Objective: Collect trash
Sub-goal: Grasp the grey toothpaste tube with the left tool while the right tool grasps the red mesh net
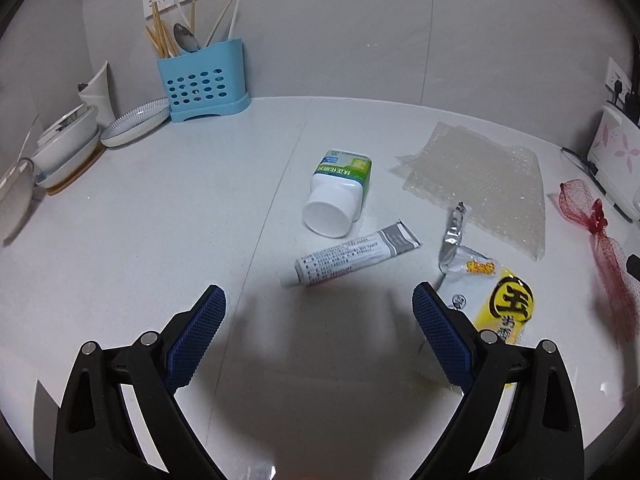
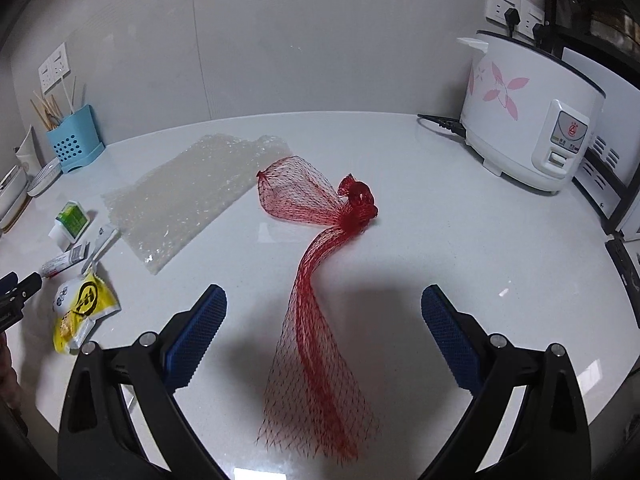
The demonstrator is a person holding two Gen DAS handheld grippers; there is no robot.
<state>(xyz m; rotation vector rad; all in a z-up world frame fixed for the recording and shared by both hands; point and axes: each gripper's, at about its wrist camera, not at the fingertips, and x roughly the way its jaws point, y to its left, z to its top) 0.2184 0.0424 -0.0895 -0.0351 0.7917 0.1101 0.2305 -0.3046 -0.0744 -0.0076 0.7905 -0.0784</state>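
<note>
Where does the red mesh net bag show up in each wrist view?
Left wrist view: the red mesh net bag lies at the far right edge, past the bubble wrap.
Right wrist view: the bag runs down the centre, its tail between the open jaws.
Shared landmark: the blue utensil holder against the wall.

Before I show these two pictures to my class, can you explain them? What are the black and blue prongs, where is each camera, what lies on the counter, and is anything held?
No robot: a person holds a two-finger gripper in each hand, each with a camera looking along its fingers. One picture shows the left gripper, the other the right gripper. Both are open and hold nothing. On the white counter lie trash: a white bottle on its side, a tube, a yellow wrapper, bubble wrap and a red mesh bag. A rice cooker and a blue utensil holder stand at the back.
</note>
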